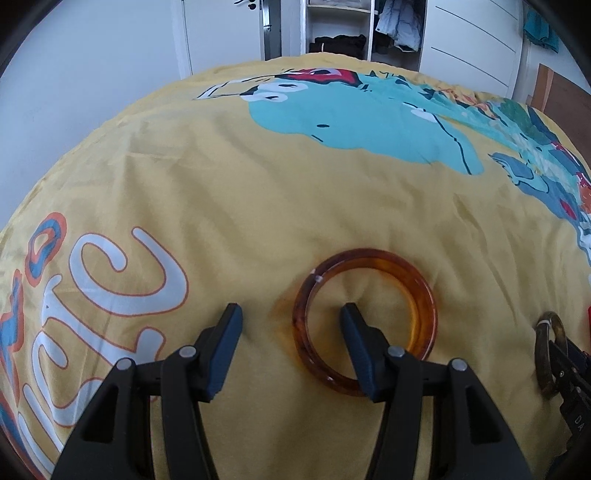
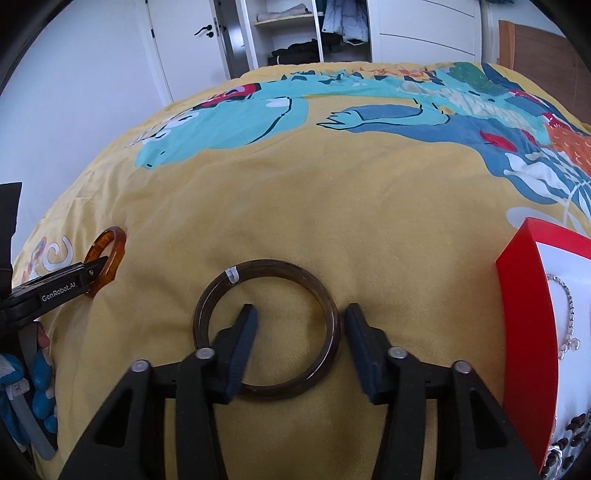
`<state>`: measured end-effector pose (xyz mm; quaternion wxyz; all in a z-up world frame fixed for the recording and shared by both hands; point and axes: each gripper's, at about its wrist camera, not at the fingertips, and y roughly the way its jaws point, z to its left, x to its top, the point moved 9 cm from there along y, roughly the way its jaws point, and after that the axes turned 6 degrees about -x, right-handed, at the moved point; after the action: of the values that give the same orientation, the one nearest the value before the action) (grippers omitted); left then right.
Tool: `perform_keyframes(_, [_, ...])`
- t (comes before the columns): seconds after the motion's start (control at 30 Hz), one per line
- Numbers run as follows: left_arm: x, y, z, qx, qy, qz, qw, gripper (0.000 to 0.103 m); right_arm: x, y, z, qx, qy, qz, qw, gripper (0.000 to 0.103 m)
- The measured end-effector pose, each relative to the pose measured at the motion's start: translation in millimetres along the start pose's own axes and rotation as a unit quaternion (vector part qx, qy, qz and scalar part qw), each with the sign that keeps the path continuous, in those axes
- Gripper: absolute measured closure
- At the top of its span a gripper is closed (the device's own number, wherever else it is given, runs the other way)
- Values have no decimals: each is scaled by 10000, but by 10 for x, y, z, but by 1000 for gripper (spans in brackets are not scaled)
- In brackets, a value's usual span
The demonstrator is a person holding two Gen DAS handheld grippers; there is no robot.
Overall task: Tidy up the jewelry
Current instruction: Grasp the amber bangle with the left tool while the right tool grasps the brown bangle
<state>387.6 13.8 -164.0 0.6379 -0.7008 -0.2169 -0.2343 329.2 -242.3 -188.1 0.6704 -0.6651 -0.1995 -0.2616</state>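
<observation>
- Left gripper [image 1: 291, 314]: jaws wide, straddling near-left rim of amber bangle [image 1: 417, 273] on yellow bedspread [image 1: 258, 192].
- Right gripper [image 2: 301, 314]: narrower, straddling dark bangle [image 2: 266, 266], not pressing.
- Red box [image 2: 521, 295] at right.

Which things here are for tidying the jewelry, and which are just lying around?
For the job: amber bangle, dark bangle, red jewelry box, silver necklace inside it.
Just there: yellow bedspread, wardrobe clothes, door handle.

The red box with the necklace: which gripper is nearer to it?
Right. The right gripper straddles the dark bangle just beside the red box; the left gripper, at the amber bangle, is farther away.
</observation>
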Motion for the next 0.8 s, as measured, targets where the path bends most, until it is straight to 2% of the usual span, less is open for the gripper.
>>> perform_keyframes(0.13, [11, 2, -43, -19, 81, -26, 10000, 59, -3, -2, -12, 107, 85, -18, 9999, 83])
perform_keyframes(0.23, [6, -6, -115, -8, 243, -55, 9997, 69, -15, -7, 34, 122, -29, -51, 9999, 89])
perform_keyframes(0.33, [4, -12, -158, 2, 338, -64, 9994, 75, -24, -16, 53, 147, -73, -79, 9998, 90])
perform_keyframes(0.63, [-15, -39, -201, 65, 427, -97, 9990, 82, -58, -66, 87, 211, -120, -153, 9996, 91])
perform_keyframes(0.8, [-51, -80, -214, 50, 470, -116, 9988, 89, -62, -103, 102, 213, -146, -190, 9995, 91])
